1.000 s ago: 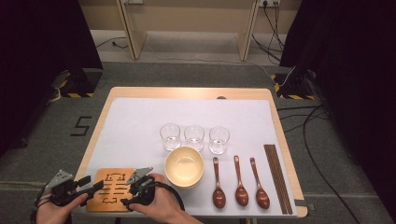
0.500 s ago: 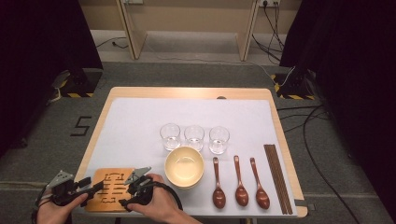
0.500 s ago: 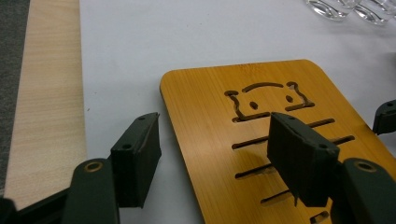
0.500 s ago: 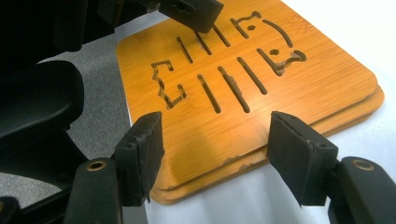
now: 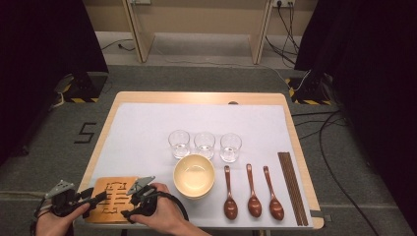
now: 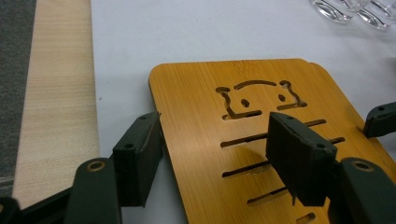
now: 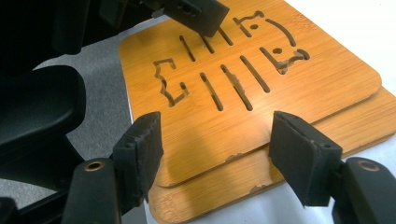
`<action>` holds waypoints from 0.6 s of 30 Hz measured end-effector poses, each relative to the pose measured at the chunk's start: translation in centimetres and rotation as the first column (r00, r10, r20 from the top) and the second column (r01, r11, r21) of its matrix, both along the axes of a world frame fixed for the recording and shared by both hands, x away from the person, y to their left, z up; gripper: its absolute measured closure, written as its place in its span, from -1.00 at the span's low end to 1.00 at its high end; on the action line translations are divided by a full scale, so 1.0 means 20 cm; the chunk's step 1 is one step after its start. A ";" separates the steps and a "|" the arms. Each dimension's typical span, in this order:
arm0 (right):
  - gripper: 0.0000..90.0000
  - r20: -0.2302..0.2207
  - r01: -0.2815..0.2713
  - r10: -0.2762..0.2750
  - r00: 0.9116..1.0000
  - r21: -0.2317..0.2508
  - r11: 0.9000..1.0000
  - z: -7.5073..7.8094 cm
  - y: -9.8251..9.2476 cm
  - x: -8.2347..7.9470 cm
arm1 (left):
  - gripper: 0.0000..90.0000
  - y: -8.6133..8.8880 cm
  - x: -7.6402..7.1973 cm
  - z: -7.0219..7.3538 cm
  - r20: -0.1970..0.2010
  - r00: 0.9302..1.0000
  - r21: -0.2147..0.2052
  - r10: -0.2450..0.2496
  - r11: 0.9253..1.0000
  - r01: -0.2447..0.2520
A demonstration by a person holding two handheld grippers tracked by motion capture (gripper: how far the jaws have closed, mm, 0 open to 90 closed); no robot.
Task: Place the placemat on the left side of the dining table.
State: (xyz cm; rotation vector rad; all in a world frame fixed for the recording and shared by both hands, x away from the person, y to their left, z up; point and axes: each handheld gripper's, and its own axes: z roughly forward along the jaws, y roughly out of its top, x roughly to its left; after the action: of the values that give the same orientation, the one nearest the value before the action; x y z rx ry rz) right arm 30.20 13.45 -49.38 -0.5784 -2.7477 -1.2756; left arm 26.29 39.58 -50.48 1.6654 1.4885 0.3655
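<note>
Two bamboo trivets lie stacked at the table's front left, the top trivet point(image 5: 114, 199) point(image 6: 261, 112) point(image 7: 233, 88) with cut-out slots, slightly offset from the lower trivet point(image 7: 327, 135). My left gripper point(image 5: 96, 199) point(image 6: 217, 149) is open at the stack's left edge, one jaw outside the edge and the other above the wood. My right gripper point(image 5: 130, 204) point(image 7: 215, 140) is open at the stack's right edge, with the overlapping corners between its jaws. Neither one is gripping the wood.
A cream bowl point(image 5: 194, 176) sits just right of the trivets. Three clear glasses point(image 5: 204, 145) stand in a row behind it. Three wooden spoons point(image 5: 253, 192) and dark chopsticks point(image 5: 292, 189) lie at the front right. A white mat point(image 5: 147, 128) covers the table.
</note>
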 end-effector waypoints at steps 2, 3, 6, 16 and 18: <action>-0.24 0.005 -0.005 0.005 1.000 -0.007 1.000 0.00 0.00 0.00 | -0.19 0.00 0.00 0.00 -0.007 1.000 -0.015 0.017 1.000 -0.017; -0.24 0.009 -0.008 0.008 1.000 -0.012 1.000 0.00 0.01 0.00 | -0.17 0.00 0.00 0.01 -0.014 0.999 -0.025 0.029 0.999 -0.030; -0.24 0.011 -0.016 0.016 1.000 -0.016 1.000 0.00 0.00 0.00 | -0.05 0.01 0.00 0.03 0.008 0.998 -0.063 0.062 0.996 -0.062; -0.26 0.034 -0.036 0.036 0.999 -0.018 0.999 0.00 0.01 0.00 | 0.41 -0.06 0.01 0.22 0.155 0.988 -0.245 0.001 0.969 0.037; -0.25 0.045 -0.040 0.041 0.998 -0.015 0.999 0.00 0.01 0.00 | 0.50 -0.09 0.01 0.22 0.161 0.987 -0.257 -0.014 0.965 0.056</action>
State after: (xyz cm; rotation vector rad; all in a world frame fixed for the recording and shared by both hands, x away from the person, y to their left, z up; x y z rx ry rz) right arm 30.20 13.55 -49.42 -0.4986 -2.7923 -1.2771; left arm 26.46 37.87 -46.02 1.4184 1.3261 0.2632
